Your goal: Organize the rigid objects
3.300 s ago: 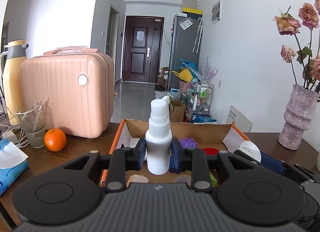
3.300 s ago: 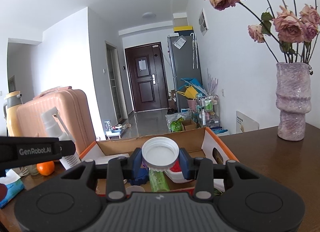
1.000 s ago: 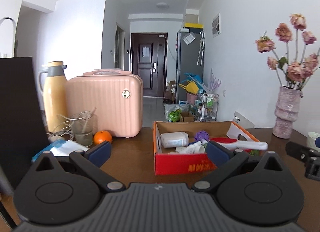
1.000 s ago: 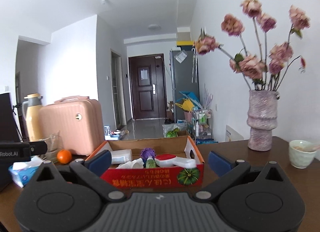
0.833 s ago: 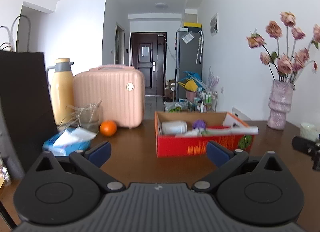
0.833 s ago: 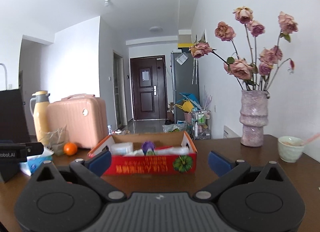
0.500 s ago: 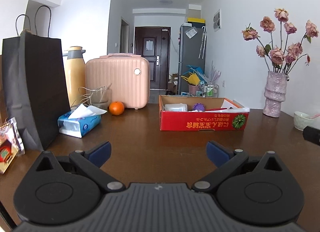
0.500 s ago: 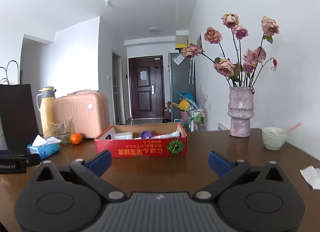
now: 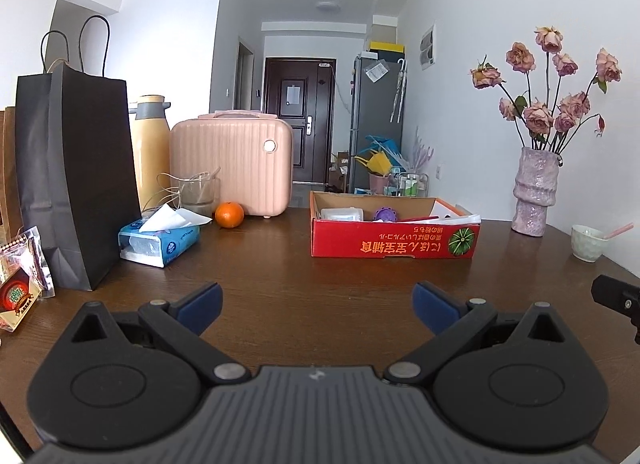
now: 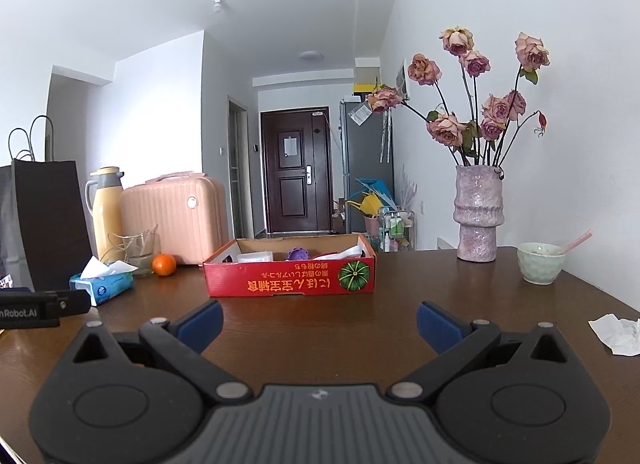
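The left gripper hung low over the brown wooden table with its blue-padded jaws spread wide and nothing between them. The right gripper sat the same way, jaws wide apart and empty; its black body showed at the right edge of the left view, and the left one's body, lettered "nRobot.AI", at the left edge of the right view.

Well ahead of both stood the red cardboard box, shallow and open-topped, its front panel printed with a green striped squash and a line of orange characters that read upside down. Inside it lay a white container on its side, a purple ridged ball, a red-and-white piece and some white items near the right end; their details were too small to tell.

Left of the box were an orange, a blue tissue pack with a sheet pulled up, a glass, a pink ribbed case, a yellow thermos and a black paper bag. To the right stood a mauve vase of dried roses, a pale bowl and a crumpled tissue.

About three seconds earlier the left gripper had clamped a white spray bottle and the right a white-capped container over the box; now both were released and the grippers had drawn far back from it.
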`<state>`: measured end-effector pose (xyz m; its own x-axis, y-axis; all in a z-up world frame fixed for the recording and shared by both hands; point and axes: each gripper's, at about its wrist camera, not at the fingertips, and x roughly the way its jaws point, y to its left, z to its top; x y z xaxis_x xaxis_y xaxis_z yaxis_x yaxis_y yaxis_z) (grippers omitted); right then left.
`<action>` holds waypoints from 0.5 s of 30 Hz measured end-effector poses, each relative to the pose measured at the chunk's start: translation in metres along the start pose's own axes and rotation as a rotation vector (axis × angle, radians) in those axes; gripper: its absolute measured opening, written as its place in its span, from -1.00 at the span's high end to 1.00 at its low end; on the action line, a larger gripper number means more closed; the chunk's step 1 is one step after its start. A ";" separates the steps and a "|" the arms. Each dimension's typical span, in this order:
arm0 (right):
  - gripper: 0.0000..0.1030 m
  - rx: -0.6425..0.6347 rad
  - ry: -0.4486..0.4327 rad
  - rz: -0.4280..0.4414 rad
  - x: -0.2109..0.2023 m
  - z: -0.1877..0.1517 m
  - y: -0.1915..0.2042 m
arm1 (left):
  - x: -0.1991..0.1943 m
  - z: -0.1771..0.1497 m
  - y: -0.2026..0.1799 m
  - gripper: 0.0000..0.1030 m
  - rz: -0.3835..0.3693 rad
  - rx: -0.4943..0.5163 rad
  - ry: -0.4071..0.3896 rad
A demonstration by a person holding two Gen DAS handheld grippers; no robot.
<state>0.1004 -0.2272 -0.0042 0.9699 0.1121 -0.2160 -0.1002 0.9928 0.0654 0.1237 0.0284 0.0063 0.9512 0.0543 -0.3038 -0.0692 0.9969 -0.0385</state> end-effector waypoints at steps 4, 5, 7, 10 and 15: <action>-1.00 0.000 -0.001 0.004 -0.002 0.000 0.001 | -0.001 -0.001 0.001 -1.00 -0.001 -0.001 0.001; -1.00 -0.001 -0.002 0.004 -0.002 0.000 0.001 | -0.001 -0.001 0.001 -1.00 -0.002 -0.002 0.001; -1.00 -0.001 -0.001 0.004 -0.002 0.000 0.001 | -0.002 -0.001 0.001 -1.00 -0.002 0.000 0.000; -1.00 -0.002 -0.002 0.004 -0.002 0.000 0.002 | -0.003 0.000 0.001 -1.00 -0.002 0.000 -0.001; -1.00 -0.003 0.000 0.003 -0.003 0.000 0.003 | -0.003 -0.001 0.001 -1.00 -0.003 0.002 0.000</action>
<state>0.0974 -0.2245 -0.0038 0.9697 0.1150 -0.2155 -0.1036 0.9926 0.0635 0.1206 0.0297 0.0065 0.9515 0.0517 -0.3032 -0.0662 0.9971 -0.0375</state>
